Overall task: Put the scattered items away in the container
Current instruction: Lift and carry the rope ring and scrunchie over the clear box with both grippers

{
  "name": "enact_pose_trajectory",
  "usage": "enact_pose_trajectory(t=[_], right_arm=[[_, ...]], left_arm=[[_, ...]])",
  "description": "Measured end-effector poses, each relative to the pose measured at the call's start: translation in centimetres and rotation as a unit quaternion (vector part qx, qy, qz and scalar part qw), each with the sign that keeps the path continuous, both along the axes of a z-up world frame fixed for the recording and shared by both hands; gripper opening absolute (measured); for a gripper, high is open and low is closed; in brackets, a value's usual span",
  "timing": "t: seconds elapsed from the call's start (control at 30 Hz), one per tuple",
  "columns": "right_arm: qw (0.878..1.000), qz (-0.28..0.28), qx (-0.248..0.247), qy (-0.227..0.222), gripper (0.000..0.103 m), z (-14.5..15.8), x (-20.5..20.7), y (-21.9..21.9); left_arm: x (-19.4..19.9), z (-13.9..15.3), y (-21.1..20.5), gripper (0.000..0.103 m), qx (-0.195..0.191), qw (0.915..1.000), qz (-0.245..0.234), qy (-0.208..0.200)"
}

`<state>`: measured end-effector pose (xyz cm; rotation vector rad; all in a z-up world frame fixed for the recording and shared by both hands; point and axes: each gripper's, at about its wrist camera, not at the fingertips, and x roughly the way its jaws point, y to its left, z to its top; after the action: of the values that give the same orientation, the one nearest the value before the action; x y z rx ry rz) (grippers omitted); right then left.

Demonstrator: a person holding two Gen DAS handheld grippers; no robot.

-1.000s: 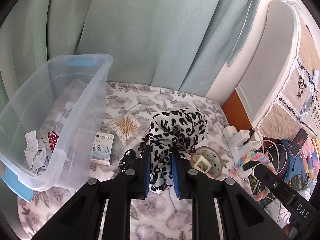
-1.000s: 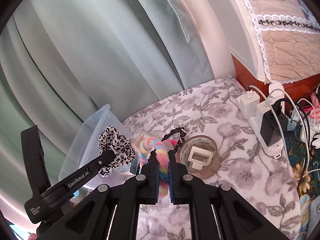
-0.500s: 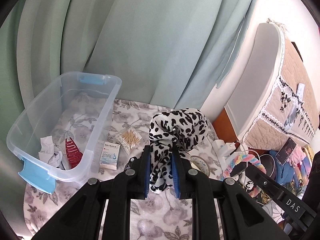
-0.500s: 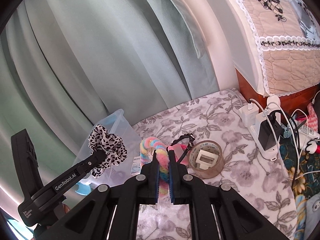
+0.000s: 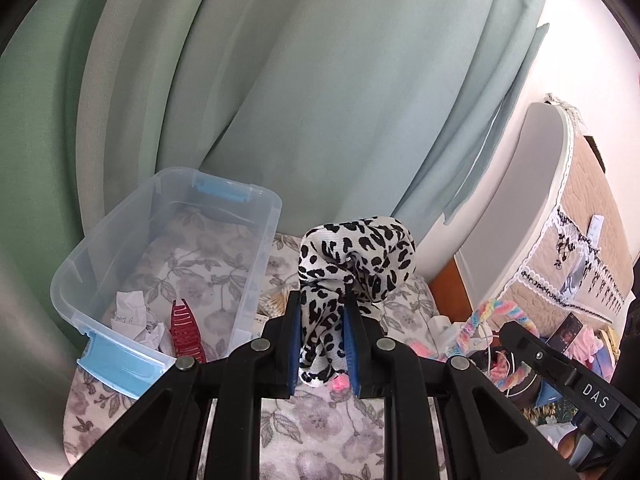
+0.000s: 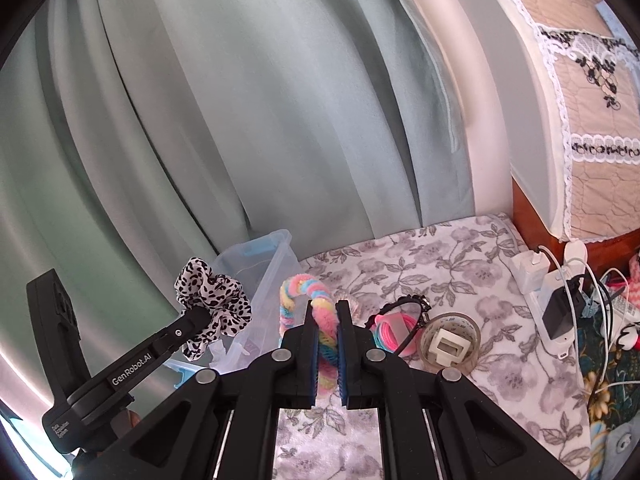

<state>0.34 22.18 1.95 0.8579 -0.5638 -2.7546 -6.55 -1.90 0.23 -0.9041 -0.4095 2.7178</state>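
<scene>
My left gripper [image 5: 322, 312] is shut on a black-and-white leopard scrunchie [image 5: 356, 258], held up in the air to the right of the clear plastic bin [image 5: 260, 240]. The bin holds crumpled paper [image 5: 132, 312] and a red hair claw [image 5: 185, 330]. My right gripper [image 6: 325, 322] is shut on a fuzzy rainbow scrunchie [image 6: 304, 292], lifted above the floral cloth. In the right wrist view the left gripper [image 6: 196, 318] with the leopard scrunchie [image 6: 214, 300] hangs beside the bin [image 6: 266, 268].
On the floral cloth [image 6: 460, 280] lie a tape roll [image 6: 450, 342], a pink coil hair tie [image 6: 392, 330] and a black beaded band [image 6: 412, 304]. Cotton swabs [image 5: 276, 300] lie beside the bin. A power strip with chargers [image 6: 556, 304] sits at the right. Curtains hang behind.
Both grippers have risen with their scrunchies. The left one now sits higher, and the bin's inside shows more fully from above.
</scene>
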Motion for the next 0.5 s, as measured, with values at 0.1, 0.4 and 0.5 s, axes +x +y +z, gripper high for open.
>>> enact_pose_trajectory(t=[0.1,0.4,0.5], right_arm=[[1.000,0.009,0.005,0.008,0.008,0.9,-0.6,-1.0],[0.998,0.043,0.029,0.027,0.008,2.9,-2.6,-4.4],[0.997,0.058,0.037,0.028,0.008,3.1,-3.2,-5.9]], left_arm=[[0.0,0.3,-1.4,0.019,0.012,0.9999,0.008,0.006],[0.1,0.9,-5.7,0.019,0.040,0.9980,0.042,0.022],[-0.1,0.8,-6.8,0.019,0.048,0.9972,0.053,0.023]])
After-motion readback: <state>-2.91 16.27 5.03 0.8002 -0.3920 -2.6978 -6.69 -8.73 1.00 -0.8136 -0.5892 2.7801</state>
